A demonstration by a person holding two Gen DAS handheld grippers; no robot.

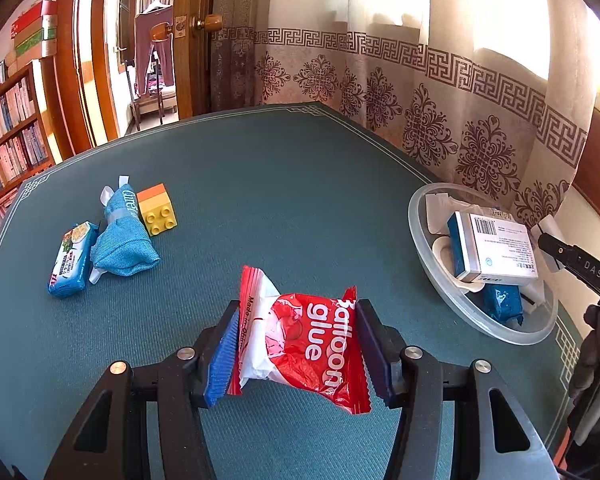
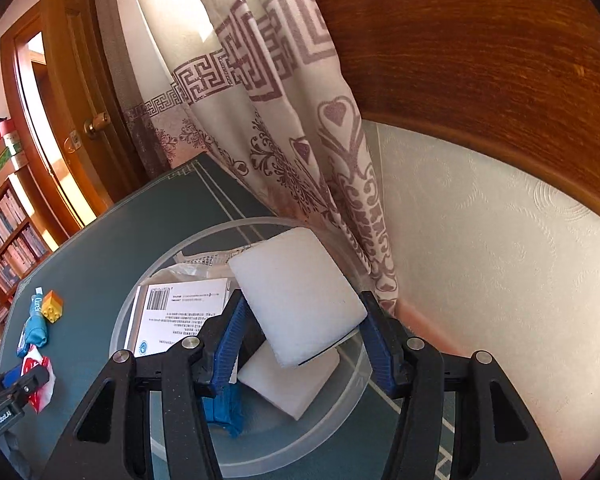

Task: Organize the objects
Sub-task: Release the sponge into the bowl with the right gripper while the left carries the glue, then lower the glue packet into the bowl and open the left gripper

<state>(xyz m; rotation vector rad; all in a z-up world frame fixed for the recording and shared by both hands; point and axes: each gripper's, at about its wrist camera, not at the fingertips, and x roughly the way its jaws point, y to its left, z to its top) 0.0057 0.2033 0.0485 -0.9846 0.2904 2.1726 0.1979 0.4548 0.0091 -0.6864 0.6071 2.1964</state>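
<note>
My left gripper (image 1: 298, 314) is shut on a red and white "Balloon glue" packet (image 1: 300, 340), held just above the green table (image 1: 280, 184). The right wrist view shows the same gripper (image 2: 20, 392) at the lower left, with the packet (image 2: 40, 372). My right gripper (image 2: 302, 310) is shut on a tilted white sponge block (image 2: 300, 292) over the clear round bowl (image 2: 140, 292). In the left wrist view that bowl (image 1: 420, 216) stands at the table's right side, and the right gripper (image 1: 552, 242) reaches over its far rim.
The bowl holds a white barcoded box (image 1: 496, 248), a blue packet (image 1: 504, 300), another white block (image 2: 292, 384) and other white items. At the table's left lie a blue wipes pack (image 1: 70, 258), a blue cloth pouch (image 1: 122, 240) and a yellow-orange brick (image 1: 158, 210). A patterned curtain (image 1: 440, 120) hangs close behind.
</note>
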